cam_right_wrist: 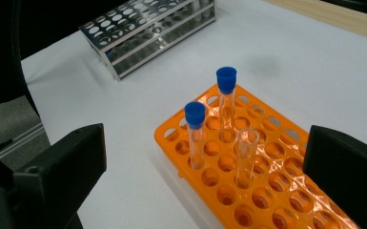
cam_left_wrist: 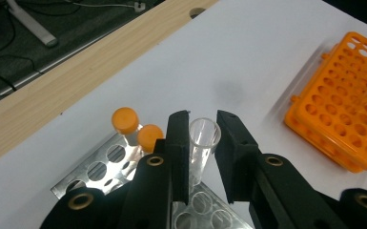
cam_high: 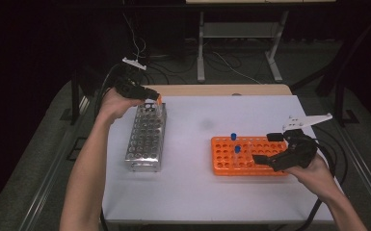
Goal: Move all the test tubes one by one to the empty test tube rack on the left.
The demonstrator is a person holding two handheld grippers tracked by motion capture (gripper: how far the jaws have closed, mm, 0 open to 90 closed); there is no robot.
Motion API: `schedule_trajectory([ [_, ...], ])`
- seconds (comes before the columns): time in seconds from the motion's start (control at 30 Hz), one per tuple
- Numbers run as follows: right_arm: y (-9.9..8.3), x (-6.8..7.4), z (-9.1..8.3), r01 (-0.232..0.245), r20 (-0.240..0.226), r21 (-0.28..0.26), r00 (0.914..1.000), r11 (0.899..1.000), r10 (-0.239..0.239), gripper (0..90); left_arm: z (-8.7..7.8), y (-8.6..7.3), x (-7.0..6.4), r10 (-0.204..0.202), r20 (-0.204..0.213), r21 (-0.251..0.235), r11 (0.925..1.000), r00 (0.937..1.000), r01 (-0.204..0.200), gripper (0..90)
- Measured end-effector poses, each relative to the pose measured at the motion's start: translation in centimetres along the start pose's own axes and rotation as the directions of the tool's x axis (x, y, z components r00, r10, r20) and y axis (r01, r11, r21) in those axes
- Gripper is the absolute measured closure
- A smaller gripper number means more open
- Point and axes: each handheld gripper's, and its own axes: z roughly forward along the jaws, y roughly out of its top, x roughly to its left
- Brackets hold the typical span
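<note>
Over steel rack (cam_left_wrist: 100,167), left gripper (cam_left_wrist: 204,143) clamps uncapped tube (cam_left_wrist: 201,143) upright for slotting, capped tubes (cam_left_wrist: 136,129) at nine o'clock; right gripper (cam_right_wrist: 205,167) gapes wide, empty.

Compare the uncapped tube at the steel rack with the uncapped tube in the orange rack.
The tube in the left claw sits between closed jaws above the steel rack; the tube in the orange rack stands free in a hole, with the right claw open around it. Both are clear and capless.

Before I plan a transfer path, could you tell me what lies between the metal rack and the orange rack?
Bare white table: the high view shows nothing between the metal rack and the orange rack.
</note>
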Motion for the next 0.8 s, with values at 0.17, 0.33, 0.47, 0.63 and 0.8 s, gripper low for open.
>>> schedule_trajectory([
  [0.17, -0.5, -0.2, 0.0, -0.010, 0.001, 0.002, 1.0000, 1.000, 0.010, 0.4, 0.8, -0.3, 0.9, -0.013, -0.012, 0.001, 0.9999, 0.9998, 0.013, 74.9],
  [0.33, -1.1, -0.5, 0.2, -0.023, -0.003, -0.001, 0.9997, 1.000, 0.023, 0.4, 1.8, -0.5, 1.4, -0.019, -0.013, -0.006, 0.9998, 0.9997, 0.019, 74.9],
  [0.47, -1.4, -0.7, 0.4, -0.028, -0.007, 0.000, 0.9996, 1.000, 0.028, 0.4, 2.5, -0.6, 1.4, -0.009, -0.015, 0.001, 1.0000, 0.9999, 0.009, 74.9],
  [0.63, -1.5, -0.7, 0.4, -0.028, -0.013, -0.005, 0.9995, 1.000, 0.028, 0.4, 2.8, -0.9, 1.3, -0.002, -0.035, -0.011, 0.9999, 0.9994, 0.002, 74.9],
  [0.8, -1.5, -0.6, 0.5, -0.027, -0.019, -0.008, 0.9995, 1.000, 0.027, 0.4, 3.0, -1.4, 1.4, 0.004, -0.038, -0.003, 1.0000, 0.9993, -0.004, 74.9],
])
